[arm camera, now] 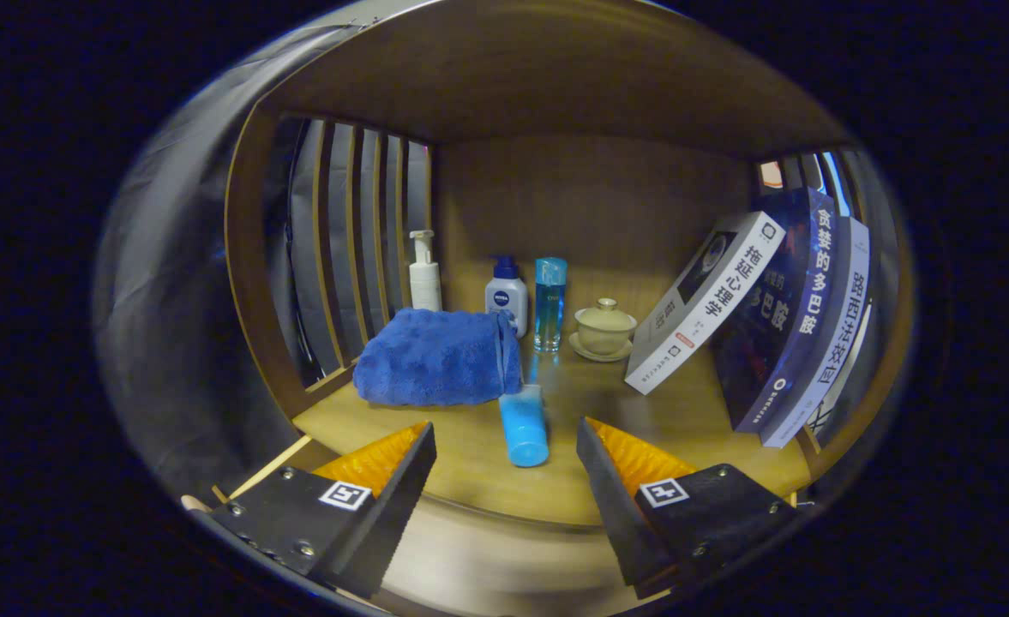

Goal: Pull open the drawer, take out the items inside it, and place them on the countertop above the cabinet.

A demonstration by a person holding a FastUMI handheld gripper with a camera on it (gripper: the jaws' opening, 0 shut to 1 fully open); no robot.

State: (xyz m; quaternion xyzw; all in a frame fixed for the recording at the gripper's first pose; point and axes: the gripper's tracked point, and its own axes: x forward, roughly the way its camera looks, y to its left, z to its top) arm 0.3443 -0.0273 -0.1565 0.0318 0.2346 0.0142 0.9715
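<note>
Now gripper (506, 446) wide open (holding nothing), one blue tube (523, 426) lying between fingers; three books (778, 317) leaning.

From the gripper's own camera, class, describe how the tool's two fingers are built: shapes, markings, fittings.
The gripper has two wedge-shaped fingers tapering forward, with ribbed inner pads and toothed lower edges. Each sits on a dark, rough-textured block fixed with small screws, and each block carries a square black-and-white marker tag. The fingers stand apart, open, with the blue tube lying between them on the wooden countertop.
</note>
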